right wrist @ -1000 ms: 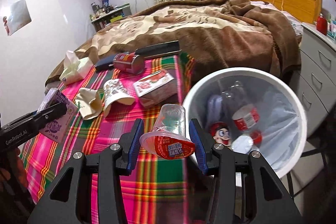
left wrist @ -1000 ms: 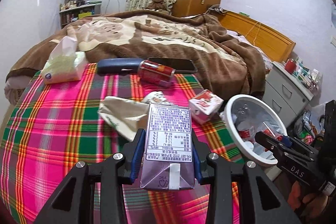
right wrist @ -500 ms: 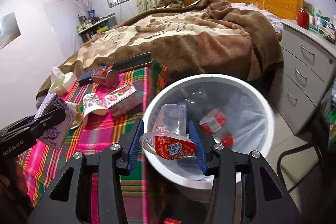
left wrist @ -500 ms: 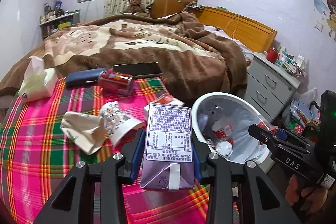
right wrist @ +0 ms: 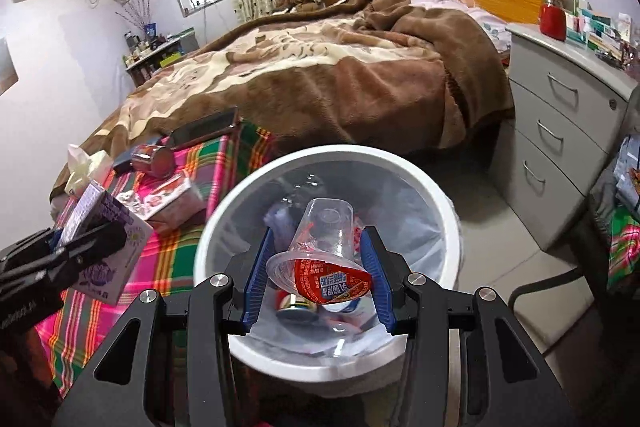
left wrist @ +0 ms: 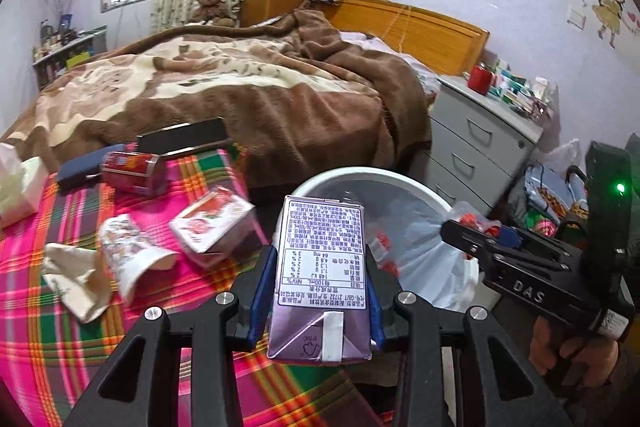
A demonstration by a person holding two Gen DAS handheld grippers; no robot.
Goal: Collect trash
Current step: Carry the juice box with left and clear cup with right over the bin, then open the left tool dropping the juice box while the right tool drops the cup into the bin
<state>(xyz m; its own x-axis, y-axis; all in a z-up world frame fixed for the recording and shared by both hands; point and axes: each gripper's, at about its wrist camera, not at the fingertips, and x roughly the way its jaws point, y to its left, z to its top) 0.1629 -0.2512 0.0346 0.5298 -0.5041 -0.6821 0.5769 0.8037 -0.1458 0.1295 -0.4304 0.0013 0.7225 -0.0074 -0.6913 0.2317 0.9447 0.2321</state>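
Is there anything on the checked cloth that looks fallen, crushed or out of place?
Yes. A red can lies on its side near the bed, a printed paper cup is tipped over with its mouth sideways, a beige paper bag is crumpled beside it, and a red-and-white carton lies tilted. No spilled liquid is visible.

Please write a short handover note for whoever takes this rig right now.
Left hand-held gripper: shut on the purple rectangular drink carton, near the bin's rim, not clearly over the opening.
Right hand-held gripper: shut on the clear plastic cup with red foil lid, above the white round lined trash bin.
Done: bottles and wrappers already lie in the bin.
Left: drop both items; then collect the red-and-white carton, printed paper cup, crumpled beige paper and red can from the plaid cloth.
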